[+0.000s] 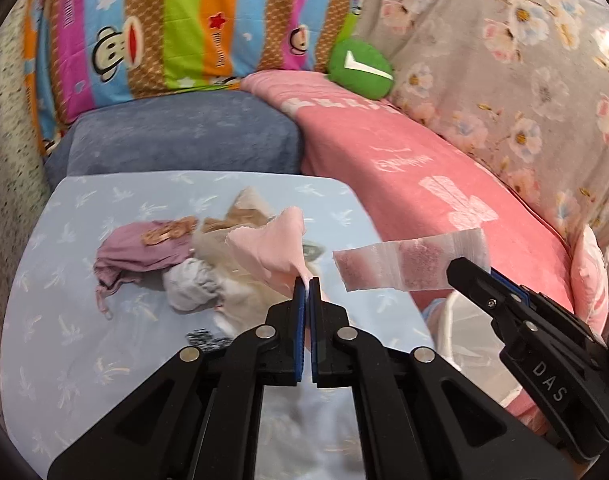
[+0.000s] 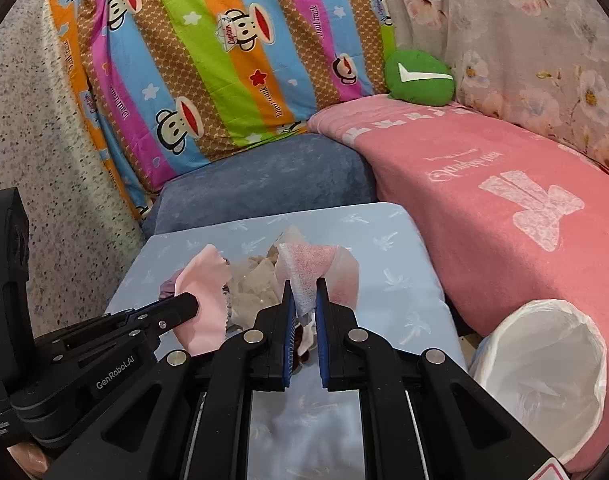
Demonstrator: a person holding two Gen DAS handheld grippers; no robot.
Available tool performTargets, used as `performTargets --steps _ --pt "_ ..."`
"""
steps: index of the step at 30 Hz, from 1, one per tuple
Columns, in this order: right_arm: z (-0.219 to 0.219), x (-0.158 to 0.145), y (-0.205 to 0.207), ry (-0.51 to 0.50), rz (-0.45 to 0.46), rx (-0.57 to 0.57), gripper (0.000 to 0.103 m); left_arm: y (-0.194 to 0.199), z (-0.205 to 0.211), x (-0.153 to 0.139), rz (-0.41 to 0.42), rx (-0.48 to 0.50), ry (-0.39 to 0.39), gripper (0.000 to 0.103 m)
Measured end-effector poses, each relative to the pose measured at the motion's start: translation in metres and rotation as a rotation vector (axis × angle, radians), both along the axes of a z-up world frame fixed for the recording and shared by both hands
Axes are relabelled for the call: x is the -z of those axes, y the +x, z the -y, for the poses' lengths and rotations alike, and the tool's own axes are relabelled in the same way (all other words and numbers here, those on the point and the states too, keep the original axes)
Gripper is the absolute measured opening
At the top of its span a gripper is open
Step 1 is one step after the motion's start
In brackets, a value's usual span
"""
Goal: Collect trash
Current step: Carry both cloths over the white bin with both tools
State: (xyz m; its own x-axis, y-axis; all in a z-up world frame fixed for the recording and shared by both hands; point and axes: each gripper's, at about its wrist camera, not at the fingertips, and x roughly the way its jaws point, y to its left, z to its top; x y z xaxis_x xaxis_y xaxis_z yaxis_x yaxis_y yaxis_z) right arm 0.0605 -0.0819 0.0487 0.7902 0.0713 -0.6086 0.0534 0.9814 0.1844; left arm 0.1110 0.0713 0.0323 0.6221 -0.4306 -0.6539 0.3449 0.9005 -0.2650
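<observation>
My left gripper (image 1: 307,280) is shut on a corner of a pale pink scrap (image 1: 270,248), which hangs above the light blue table (image 1: 84,340). In the right wrist view the same left gripper (image 2: 194,304) comes in from the left with the pink scrap (image 2: 204,300). My right gripper (image 2: 304,292) is shut on a white-and-pink crinkled strip (image 2: 308,268); in the left wrist view that strip (image 1: 408,266) sticks out sideways from the right gripper (image 1: 454,270). Below them lies a pile of trash: a purple rag (image 1: 140,248), a white crumpled piece (image 1: 192,288) and brown scraps (image 1: 240,216).
A bin with a white liner (image 2: 544,364) stands low to the right of the table, against a pink blanket (image 2: 484,200). A blue cushion (image 2: 264,176), a striped cartoon pillow (image 2: 224,60), a green plush (image 2: 420,80) and a floral cover (image 2: 524,40) lie behind.
</observation>
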Motion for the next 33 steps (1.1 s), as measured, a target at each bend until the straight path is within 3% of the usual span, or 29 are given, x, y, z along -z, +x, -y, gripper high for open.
performTargets --steps 16,33 --pt "0.117 -0.005 -0.077 0.011 0.017 0.23 0.009 -0.046 0.134 -0.016 0.055 0.254 0.049 0.002" --pt "0.209 0.024 -0.123 0.051 -0.034 0.42 0.01 -0.074 0.224 0.002 0.025 0.425 0.102 0.004"
